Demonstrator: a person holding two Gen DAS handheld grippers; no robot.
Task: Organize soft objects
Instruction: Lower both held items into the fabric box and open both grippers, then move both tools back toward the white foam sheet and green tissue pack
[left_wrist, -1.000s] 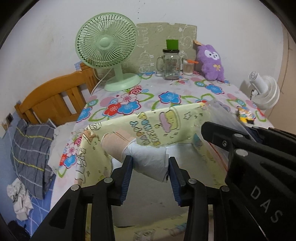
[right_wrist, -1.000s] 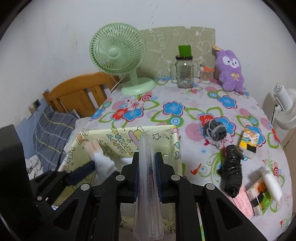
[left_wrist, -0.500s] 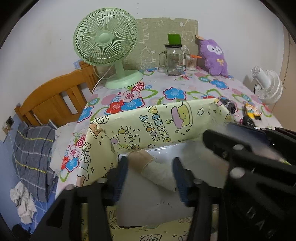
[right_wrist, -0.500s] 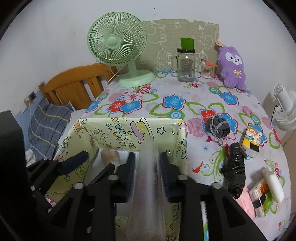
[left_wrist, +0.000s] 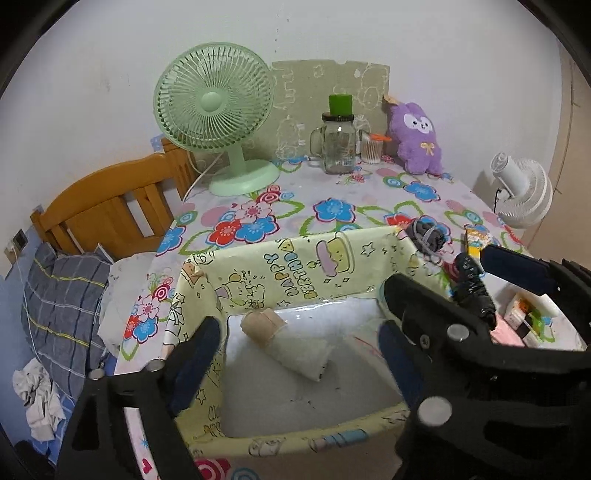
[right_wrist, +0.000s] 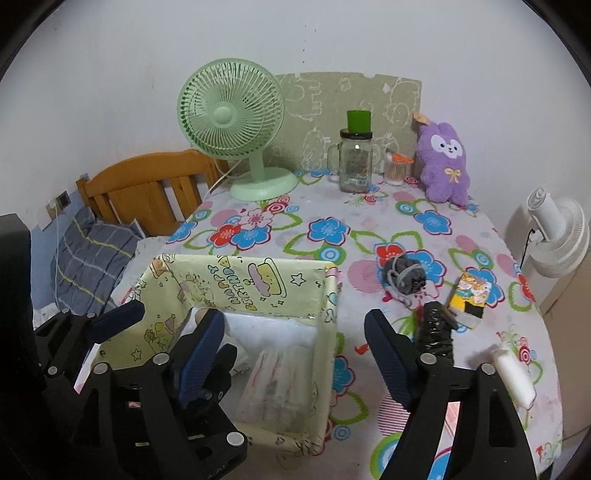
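Right wrist view alone shows the white tube (right_wrist: 514, 377).

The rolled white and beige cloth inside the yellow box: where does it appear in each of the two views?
Left wrist view: the rolled cloth lies in plain sight on the floor of the yellow box, at lower centre.
Right wrist view: almost hidden; only its beige end shows at the box's far left corner, behind the gripper finger.
Shared landmark: the green fan at the table's back.
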